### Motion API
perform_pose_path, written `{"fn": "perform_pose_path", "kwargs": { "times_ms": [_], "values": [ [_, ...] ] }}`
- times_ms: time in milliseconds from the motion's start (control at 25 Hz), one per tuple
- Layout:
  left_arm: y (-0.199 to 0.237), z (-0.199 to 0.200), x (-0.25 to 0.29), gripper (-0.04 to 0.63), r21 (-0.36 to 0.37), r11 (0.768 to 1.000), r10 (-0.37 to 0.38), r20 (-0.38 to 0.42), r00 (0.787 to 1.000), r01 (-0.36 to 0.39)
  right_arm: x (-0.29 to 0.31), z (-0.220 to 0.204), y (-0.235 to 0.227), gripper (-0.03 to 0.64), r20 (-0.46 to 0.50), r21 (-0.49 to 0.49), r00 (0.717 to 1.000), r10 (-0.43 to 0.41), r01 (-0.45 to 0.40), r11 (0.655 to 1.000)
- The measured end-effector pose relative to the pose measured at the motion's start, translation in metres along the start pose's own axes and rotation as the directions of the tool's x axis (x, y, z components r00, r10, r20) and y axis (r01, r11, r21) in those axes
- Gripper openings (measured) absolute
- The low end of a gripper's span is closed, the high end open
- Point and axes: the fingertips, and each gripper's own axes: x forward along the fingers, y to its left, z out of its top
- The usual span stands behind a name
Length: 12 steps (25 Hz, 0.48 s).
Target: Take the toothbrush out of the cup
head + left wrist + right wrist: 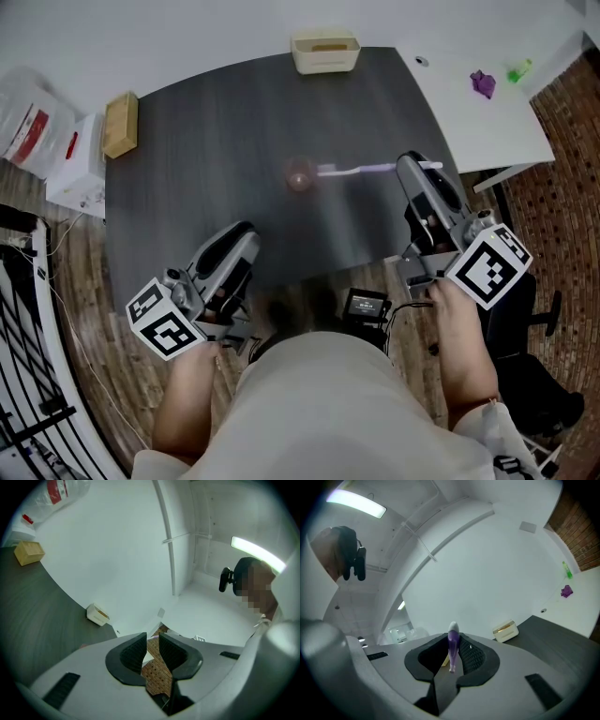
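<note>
My right gripper (413, 167) (454, 645) is shut on a purple and white toothbrush (361, 170) (452, 641). In the head view the brush lies level above the dark table (216, 159), its free end reaching left toward a small pinkish cup (300, 175). The cup is blurred, and I cannot tell whether the brush tip touches it. In the right gripper view the brush stands up between the pads. My left gripper (246, 234) (152, 643) hangs over the table's near edge at the left, its jaws a narrow gap apart with nothing between them.
A cream box (325, 52) (97, 614) (506, 631) sits at the table's far edge and a wooden block (120, 124) (29, 553) at its far left. A white table (469, 122) on the right carries a purple thing (483, 83) and a green one (518, 70).
</note>
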Motion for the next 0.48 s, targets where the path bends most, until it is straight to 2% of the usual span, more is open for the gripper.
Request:
{"fn": "perform_pose_path", "kwargs": {
  "times_ms": [200, 480],
  "values": [
    [-0.009, 0.003, -0.007, 0.078, 0.004, 1.000, -0.008, 0.010, 1.000, 0.008, -0.014, 0.007, 0.009, 0.072, 0.013, -0.011, 0.999, 0.029, -0.029, 1.000],
    [-0.007, 0.004, -0.016, 0.078, -0.009, 1.000, 0.004, 0.022, 1.000, -0.004, -0.029, 0.000, 0.012, 0.072, 0.009, 0.020, 0.999, 0.037, -0.038, 0.999]
  ]
}}
